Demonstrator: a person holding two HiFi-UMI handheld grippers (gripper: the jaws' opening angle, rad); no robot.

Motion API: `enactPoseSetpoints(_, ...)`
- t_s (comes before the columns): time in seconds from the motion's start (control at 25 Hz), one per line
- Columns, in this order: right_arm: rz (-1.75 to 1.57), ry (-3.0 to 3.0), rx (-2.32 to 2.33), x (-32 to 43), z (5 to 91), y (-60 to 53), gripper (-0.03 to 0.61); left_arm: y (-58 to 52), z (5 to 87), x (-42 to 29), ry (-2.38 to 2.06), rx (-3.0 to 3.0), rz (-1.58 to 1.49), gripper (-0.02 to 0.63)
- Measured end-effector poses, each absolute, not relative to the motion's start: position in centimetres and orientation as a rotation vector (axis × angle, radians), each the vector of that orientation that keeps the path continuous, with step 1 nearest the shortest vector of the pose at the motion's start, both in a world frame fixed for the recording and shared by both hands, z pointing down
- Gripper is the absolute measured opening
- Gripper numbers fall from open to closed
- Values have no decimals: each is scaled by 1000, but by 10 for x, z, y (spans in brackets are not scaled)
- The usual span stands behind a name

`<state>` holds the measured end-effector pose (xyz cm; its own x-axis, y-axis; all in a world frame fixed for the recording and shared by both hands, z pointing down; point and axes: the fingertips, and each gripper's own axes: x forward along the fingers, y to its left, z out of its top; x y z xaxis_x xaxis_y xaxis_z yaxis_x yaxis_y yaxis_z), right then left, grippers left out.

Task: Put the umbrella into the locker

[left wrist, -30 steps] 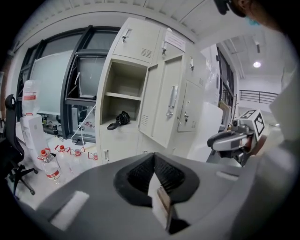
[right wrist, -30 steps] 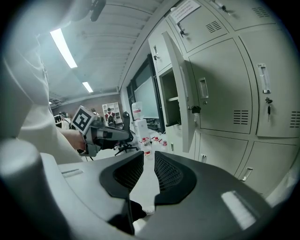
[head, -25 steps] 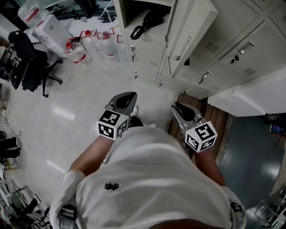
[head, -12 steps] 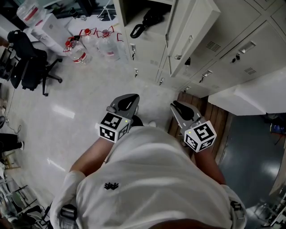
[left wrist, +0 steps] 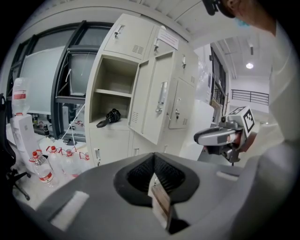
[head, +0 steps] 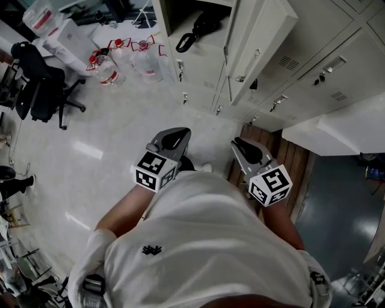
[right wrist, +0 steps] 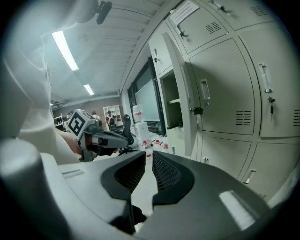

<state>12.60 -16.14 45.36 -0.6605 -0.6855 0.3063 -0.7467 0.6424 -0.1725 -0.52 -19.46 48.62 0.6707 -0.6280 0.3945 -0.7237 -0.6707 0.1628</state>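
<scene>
The black folded umbrella (head: 202, 27) lies on the shelf of the open locker (head: 180, 15), its loop handle (head: 185, 42) hanging over the shelf's front edge. In the left gripper view the umbrella (left wrist: 108, 116) rests in the same compartment, well ahead. My left gripper (head: 172, 139) is held low near my body, far from the locker, shut with nothing in it (left wrist: 153, 165). My right gripper (head: 246, 148) hovers beside it. Its jaws (right wrist: 149, 161) stand a narrow slit apart with nothing between them.
The locker's door (head: 260, 47) swings out towards me at the right of the compartment. Water bottles (head: 107, 69) stand on the floor left of the lockers, with a black office chair (head: 37, 84) farther left. A wooden strip (head: 290, 161) and a white ledge (head: 343, 129) are at the right.
The left gripper has drifted slightly to the right. The umbrella and the right gripper keep their places.
</scene>
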Motion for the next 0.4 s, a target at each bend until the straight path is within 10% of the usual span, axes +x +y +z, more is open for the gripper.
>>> enactPoseSetpoints(0.4,419,-2647,1173,129,453,-167,49,-201,487,-1,-1066,2583,450,56)
